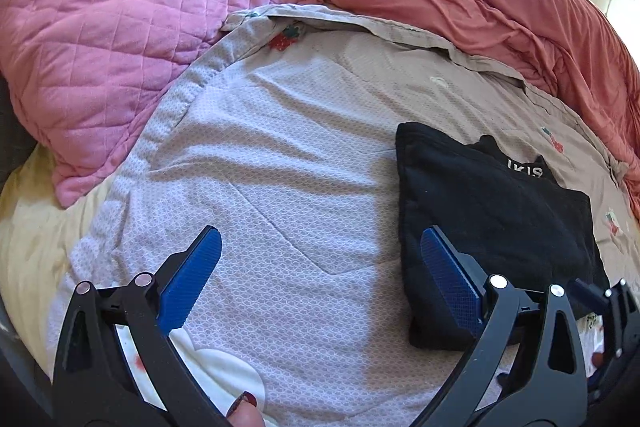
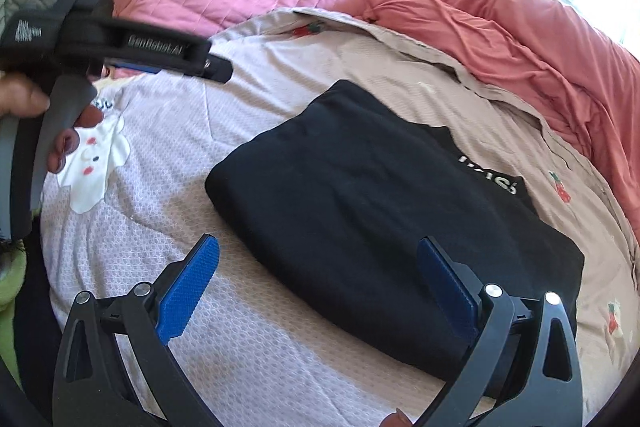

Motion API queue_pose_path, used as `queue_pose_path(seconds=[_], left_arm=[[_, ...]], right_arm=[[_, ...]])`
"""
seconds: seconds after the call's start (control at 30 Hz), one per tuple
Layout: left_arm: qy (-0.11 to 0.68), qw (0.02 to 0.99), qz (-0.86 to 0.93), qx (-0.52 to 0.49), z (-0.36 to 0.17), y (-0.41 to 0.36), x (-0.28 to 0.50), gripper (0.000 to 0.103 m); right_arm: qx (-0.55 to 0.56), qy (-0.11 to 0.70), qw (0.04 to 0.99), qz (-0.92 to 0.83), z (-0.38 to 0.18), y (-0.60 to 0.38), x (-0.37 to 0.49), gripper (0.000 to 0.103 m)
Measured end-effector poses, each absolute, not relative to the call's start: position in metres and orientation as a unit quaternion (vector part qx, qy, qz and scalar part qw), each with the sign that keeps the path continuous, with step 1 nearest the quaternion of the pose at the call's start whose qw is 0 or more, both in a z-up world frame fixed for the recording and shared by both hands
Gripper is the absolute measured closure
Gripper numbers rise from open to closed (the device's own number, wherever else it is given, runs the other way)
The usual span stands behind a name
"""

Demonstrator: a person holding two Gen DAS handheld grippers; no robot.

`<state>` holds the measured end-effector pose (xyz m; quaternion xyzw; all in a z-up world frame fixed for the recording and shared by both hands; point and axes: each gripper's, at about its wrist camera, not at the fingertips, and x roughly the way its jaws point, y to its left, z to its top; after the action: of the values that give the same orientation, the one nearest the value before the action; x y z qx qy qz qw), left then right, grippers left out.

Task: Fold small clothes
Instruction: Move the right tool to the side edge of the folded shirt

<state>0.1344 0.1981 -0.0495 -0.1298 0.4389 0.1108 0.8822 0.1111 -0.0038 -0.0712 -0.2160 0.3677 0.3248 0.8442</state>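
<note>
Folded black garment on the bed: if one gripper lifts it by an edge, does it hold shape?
Probably not. The folded black fabric garment looks soft and layered, so it would likely droop and unfold. Pushed, it would likely bunch on the textured lilac bedspread rather than slide.

— What's beneath the left gripper?
— Its blue jaws spread wide over a pale patterned quilt, holding nothing.
— And the folded black garment?
— Flat on the quilt, just behind the right-hand jaw — pink quilted blanket beyond.
</note>
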Motion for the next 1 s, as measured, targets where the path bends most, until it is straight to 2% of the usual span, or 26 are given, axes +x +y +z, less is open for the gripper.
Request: queue_pose_path(seconds=[0.5, 0.9, 1.0], left_arm=[[0.444, 0.867, 0.087, -0.209, -0.068, 0.214, 0.138, 0.009], [0.449, 0.861, 0.077, -0.225, -0.078, 0.217, 0.144, 0.009], [0.449, 0.861, 0.072, -0.227, -0.079, 0.217, 0.148, 0.009]], right_arm=[[-0.268, 0.351, 0.833, 0.333, -0.099, 0.034, 0.109, 0.004], [-0.315, 0.329, 0.835, 0.309, -0.121, 0.06, 0.119, 0.006], [-0.305, 0.331, 0.839, 0.305, -0.121, 0.058, 0.125, 0.015]])
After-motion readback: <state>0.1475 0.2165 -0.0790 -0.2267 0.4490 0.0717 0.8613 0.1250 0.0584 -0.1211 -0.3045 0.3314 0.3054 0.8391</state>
